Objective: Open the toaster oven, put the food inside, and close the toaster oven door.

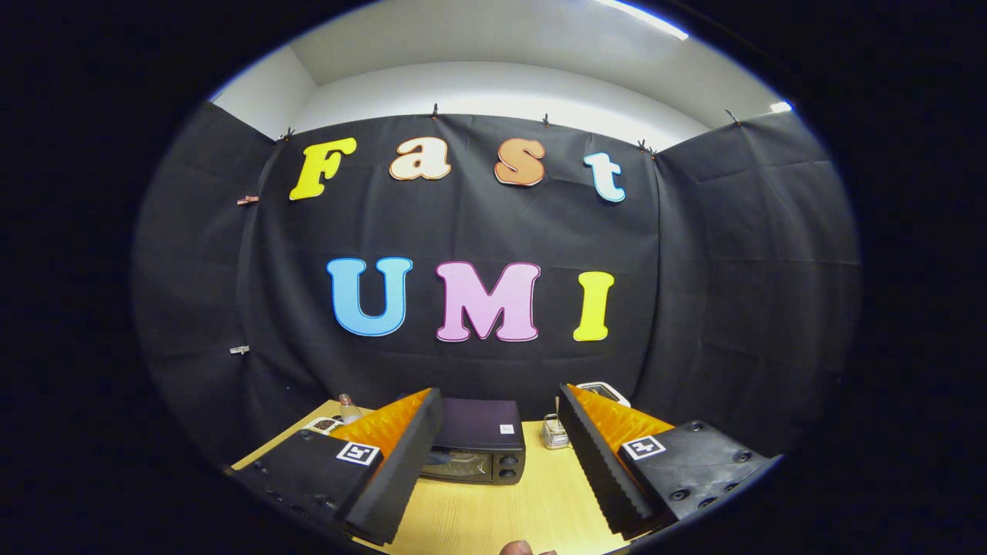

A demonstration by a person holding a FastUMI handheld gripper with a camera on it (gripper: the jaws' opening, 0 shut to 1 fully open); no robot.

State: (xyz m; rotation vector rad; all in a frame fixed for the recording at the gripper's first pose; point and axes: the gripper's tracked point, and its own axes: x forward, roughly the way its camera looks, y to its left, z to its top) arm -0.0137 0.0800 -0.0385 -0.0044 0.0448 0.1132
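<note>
- The gripper [501,462] was held level above the wooden table [532,505], well back from everything on it, looking out along the tabletop toward the black cloth wall [478,231]; its jaws stood wide apart, with nothing between them
- The toaster oven [476,451] sat on the table beyond the fingers, close against the wall; it showed in the gap between them, nearer the left finger [393,478], whose tip hid its left end; its door looked closed, with two knobs at the right of its front
- A small wire basket [554,432] stood just right of the oven, by the tip of the right finger [597,462]; a white-rimmed object [605,391] peeked out behind that finger
- A small bottle [348,408] and a flat white item [324,424] stood left of the oven, past the left finger
- A fingertip of the person's hand [518,548] showed between the fingers at their base; the food could not be made out
</note>
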